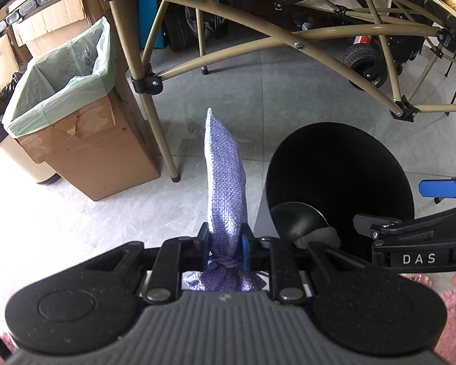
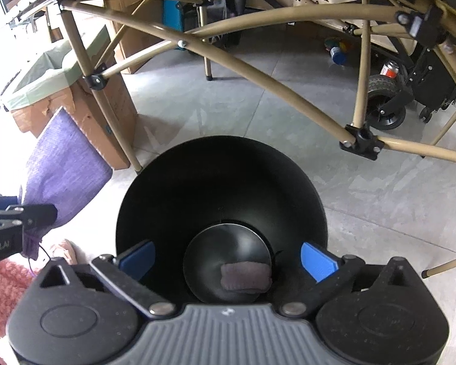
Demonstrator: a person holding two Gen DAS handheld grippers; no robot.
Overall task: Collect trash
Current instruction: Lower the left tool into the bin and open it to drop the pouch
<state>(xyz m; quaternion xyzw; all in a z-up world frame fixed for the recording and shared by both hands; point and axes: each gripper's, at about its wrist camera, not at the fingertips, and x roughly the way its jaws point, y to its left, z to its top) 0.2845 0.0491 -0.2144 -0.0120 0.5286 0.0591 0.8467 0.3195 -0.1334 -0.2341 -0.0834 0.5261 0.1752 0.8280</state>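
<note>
My left gripper (image 1: 225, 248) is clenched on the tied neck of a purple woven pouch (image 1: 225, 176), which stands out past the blue pads and hangs above the grey tiled floor (image 1: 288, 100), just left of the black trash bin (image 1: 340, 164). My right gripper (image 2: 228, 258) is released, with its blue fingertips (image 2: 317, 260) spread wide over the near rim of the black trash bin and nothing between them. A dark grey wad (image 2: 246, 276) lies on the round bottom inside the black trash bin, directly below the open jaws. Left of the black trash bin stands a cardboard box (image 1: 88, 149) lined with a pale green bag (image 1: 67, 82). A tan metal folding frame (image 1: 258, 39) stands behind the black trash bin.
</note>
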